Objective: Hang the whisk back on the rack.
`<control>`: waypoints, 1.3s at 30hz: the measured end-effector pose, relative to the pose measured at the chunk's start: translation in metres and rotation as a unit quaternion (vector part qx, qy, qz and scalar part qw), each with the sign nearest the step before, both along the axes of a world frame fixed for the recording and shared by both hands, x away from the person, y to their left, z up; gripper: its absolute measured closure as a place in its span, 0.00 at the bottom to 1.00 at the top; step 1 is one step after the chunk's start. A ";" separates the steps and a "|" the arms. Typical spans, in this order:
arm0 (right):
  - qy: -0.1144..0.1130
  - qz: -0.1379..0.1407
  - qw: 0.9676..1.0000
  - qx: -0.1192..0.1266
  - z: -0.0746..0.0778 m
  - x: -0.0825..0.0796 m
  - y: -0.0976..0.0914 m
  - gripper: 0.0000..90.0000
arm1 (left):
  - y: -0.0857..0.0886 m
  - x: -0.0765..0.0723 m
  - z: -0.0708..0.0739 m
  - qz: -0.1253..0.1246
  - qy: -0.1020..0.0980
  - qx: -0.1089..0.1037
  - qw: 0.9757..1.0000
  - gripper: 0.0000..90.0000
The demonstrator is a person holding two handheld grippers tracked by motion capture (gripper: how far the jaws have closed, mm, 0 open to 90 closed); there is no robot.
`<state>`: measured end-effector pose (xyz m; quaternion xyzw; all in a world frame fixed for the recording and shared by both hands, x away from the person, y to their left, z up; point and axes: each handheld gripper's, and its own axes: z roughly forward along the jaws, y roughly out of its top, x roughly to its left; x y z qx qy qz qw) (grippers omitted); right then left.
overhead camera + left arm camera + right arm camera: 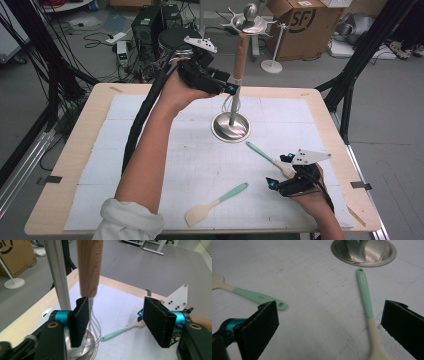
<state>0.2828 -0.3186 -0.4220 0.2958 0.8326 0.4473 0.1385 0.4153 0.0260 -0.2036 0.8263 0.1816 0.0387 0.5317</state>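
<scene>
A whisk with a wooden handle [240,52] hangs from the top of a metal stand [231,127] at the table's middle back. My left gripper [231,87] is raised beside the handle's lower end. In the left gripper view the jaws [117,315] stand open; the wooden handle [89,267] and wire loops [95,325] sit against the left pad [80,322], clear of the right one. My right gripper [280,171] rests low at the front right, open [332,325]. A mint-handled spoon [365,297] lies between its jaws, untouched. A mint-handled spatula [215,202] lies at the front middle.
A white gridded mat covers the wooden table [65,165]. The stand's round steel base [363,251] lies just ahead of the right gripper. Behind the table are a cardboard box [300,22], cables and black frame legs [350,75].
</scene>
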 end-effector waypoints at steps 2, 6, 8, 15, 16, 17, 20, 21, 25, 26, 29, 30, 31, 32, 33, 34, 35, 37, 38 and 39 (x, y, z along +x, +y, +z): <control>0.002 0.000 1.000 0.000 0.000 0.000 0.000 0.00 | 0.001 -0.002 -0.001 -0.005 -0.001 -0.001 1.000 0.41; 0.001 0.001 1.000 -0.001 0.000 0.000 0.001 0.00 | 0.004 -0.004 -0.003 -0.003 0.000 -0.008 1.000 0.38; 0.001 0.002 1.000 -0.003 0.000 0.000 0.001 0.00 | 0.006 -0.006 -0.004 -0.001 0.000 -0.008 1.000 0.36; 0.002 0.001 1.000 -0.004 0.000 0.000 0.002 0.00 | 0.012 -0.016 -0.013 0.009 -0.005 -0.006 1.000 0.29; 0.002 0.002 1.000 -0.005 -0.001 0.000 0.002 0.00 | 0.013 -0.018 -0.015 0.008 -0.006 -0.004 1.000 0.28; 0.001 0.004 1.000 -0.005 -0.001 0.000 0.002 0.00 | 0.014 -0.019 -0.016 0.009 -0.007 -0.002 1.000 0.27; 0.001 0.003 1.000 -0.006 0.000 -0.001 0.003 0.00 | 0.018 -0.024 -0.022 0.016 -0.008 -0.002 1.000 0.24; 0.000 0.003 1.000 -0.005 0.000 -0.001 0.002 0.00 | 0.020 -0.026 -0.024 0.016 -0.008 0.001 1.000 0.23; -0.001 0.003 1.000 -0.004 0.001 -0.002 0.003 0.00 | 0.030 -0.030 -0.032 0.025 -0.006 0.002 1.000 0.21; -0.001 0.005 1.000 -0.005 0.000 -0.001 0.003 0.00 | 0.032 -0.031 -0.034 0.028 -0.004 0.001 1.000 0.21; -0.001 0.005 1.000 -0.006 0.000 -0.001 0.004 0.00 | 0.039 -0.035 -0.037 0.031 -0.004 0.006 0.999 0.18; 0.000 0.005 1.000 -0.007 0.000 -0.001 0.004 0.00 | 0.041 -0.036 -0.038 0.031 -0.005 0.002 1.000 0.18; 0.000 0.004 1.000 -0.007 0.000 -0.001 0.005 0.00 | 0.043 -0.038 -0.039 0.030 -0.007 -0.001 1.000 0.18; -0.001 0.004 1.000 -0.007 0.000 -0.001 0.005 0.00 | 0.046 -0.039 -0.040 0.029 -0.006 -0.002 1.000 0.18; 0.000 0.004 1.000 -0.008 0.000 -0.001 0.005 0.00 | 0.048 -0.041 -0.042 0.030 -0.005 -0.004 1.000 0.17; 0.002 0.003 1.000 -0.007 0.000 -0.001 0.005 0.00 | 0.050 -0.043 -0.044 0.031 -0.006 -0.007 0.999 0.16; 0.001 0.003 1.000 -0.008 0.000 -0.001 0.005 0.00 | 0.051 -0.044 -0.046 0.031 -0.005 -0.011 0.999 0.16; 0.001 0.003 1.000 -0.009 -0.001 -0.001 0.006 0.00 | 0.055 -0.047 -0.050 0.031 -0.003 -0.015 0.999 0.16; 0.000 0.004 1.000 -0.010 -0.001 -0.001 0.006 0.00 | 0.056 -0.048 -0.052 0.033 -0.001 -0.018 0.999 0.15; 0.000 0.004 1.000 -0.010 -0.001 -0.001 0.006 0.00 | 0.058 -0.049 -0.054 0.032 0.000 -0.018 0.999 0.14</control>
